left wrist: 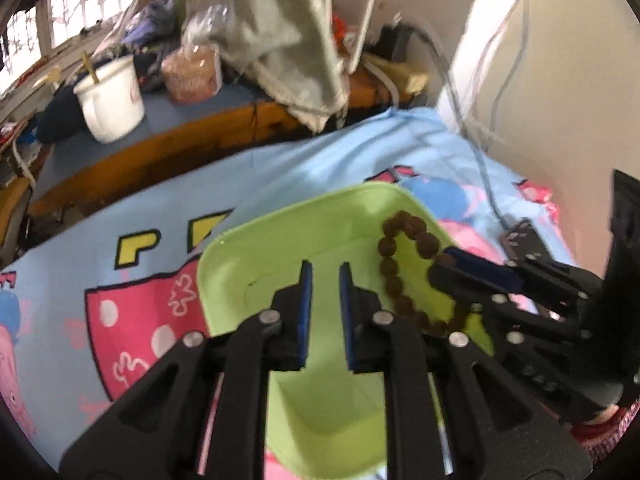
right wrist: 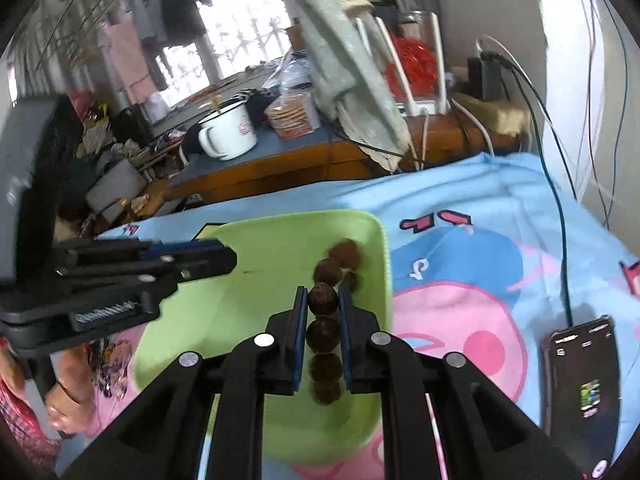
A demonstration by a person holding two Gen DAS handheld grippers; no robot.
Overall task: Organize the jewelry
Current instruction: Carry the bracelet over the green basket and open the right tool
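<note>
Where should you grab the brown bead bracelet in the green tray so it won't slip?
Pinch one round bead, coming from above with a finger on each side of the strand. The bracelet is a floppy loop, so only the beads give anything firm. The right tool looks shut on it just so, over the green tray. The left tool is open, holding nothing.

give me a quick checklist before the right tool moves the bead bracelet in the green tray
1. Right tool gripping the bead bracelet: ok, beads sit between its fingers.
2. Bracelet over the green tray: ok.
3. Left tool free of beads: ok, open and empty above the tray.
4. Tools apart: ok, gap visible.
5. Bracelet fully lifted or partly resting: cannot tell.
6. Phone outside the tray: ok, on the blanket.
</note>
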